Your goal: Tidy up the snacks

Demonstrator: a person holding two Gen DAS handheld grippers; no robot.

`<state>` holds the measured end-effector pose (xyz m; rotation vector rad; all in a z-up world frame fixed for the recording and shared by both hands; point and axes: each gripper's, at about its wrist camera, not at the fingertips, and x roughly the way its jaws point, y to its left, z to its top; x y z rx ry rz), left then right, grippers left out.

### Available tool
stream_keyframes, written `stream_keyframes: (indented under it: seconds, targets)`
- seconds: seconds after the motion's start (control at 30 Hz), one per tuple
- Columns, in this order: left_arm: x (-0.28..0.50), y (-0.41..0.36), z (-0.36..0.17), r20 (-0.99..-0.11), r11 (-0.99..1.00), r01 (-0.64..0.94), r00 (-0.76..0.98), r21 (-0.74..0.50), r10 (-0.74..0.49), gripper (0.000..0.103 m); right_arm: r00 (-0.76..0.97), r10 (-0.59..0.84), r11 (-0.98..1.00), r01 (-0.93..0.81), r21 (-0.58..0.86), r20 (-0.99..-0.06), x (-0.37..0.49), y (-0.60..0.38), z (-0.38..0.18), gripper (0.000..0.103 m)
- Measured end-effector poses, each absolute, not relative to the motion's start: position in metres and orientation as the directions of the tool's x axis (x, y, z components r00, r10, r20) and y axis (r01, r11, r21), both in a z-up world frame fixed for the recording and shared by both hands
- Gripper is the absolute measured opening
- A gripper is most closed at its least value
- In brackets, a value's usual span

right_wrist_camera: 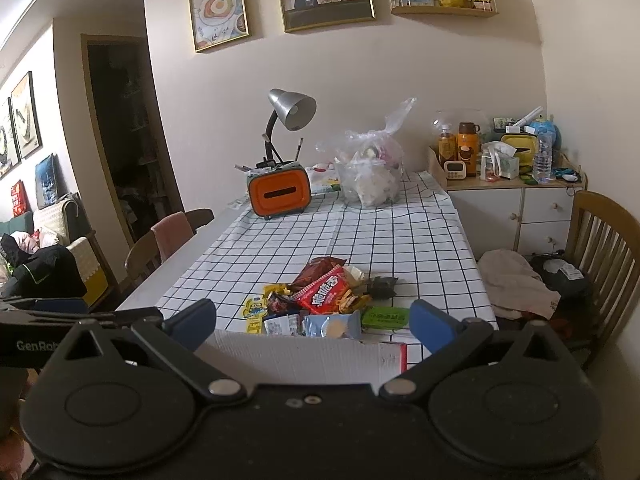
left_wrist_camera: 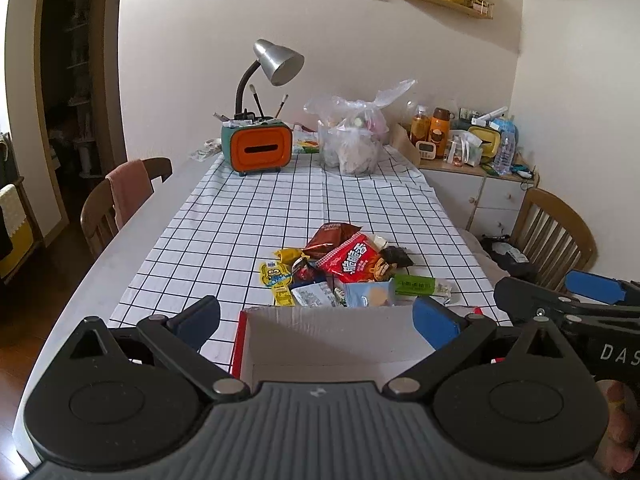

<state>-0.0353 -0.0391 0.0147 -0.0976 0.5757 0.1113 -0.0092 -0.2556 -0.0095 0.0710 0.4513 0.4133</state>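
Left tool (left_wrist_camera: 316, 320) and right tool (right_wrist_camera: 314, 322) are both hovering wide apart, holding nothing, above the white-lined red cardboard box (left_wrist_camera: 320, 336) at the near tabletop edge. Mixed snack packet pile (left_wrist_camera: 344, 268) is lying just beyond it on the black-gridded white tablecloth (left_wrist_camera: 240, 220).

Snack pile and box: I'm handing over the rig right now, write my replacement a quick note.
Left gripper: open, empty, above the box.
Right gripper: open, empty, beside the left one, also over the box.
Snack pile: heaped on the checked tablecloth just beyond the box's far wall; red packet on top.
Done: nothing visible inside the box.
Left: move every snack from the pile into the box.
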Motion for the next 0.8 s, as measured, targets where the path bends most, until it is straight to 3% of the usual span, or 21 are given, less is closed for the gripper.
stream_keyframes:
  seconds: [0.53,0.8]
  targets:
    - [-0.0404,-0.0485,0.0162,-0.527,0.986,-0.161,0.842,-0.041,0.116,0.103,0.810,0.437,0.899,-0.413,0.148,-0.392,-0.0091,-0.2614,-0.0108,0.103]
    - [-0.0307,-0.0456,0.0074,-0.578,0.983,-0.180,0.805,-0.023,0.133,0.103,0.793,0.440,0.894,-0.429,0.127,-0.420,-0.0027,-0.2536,-0.0163,0.103]
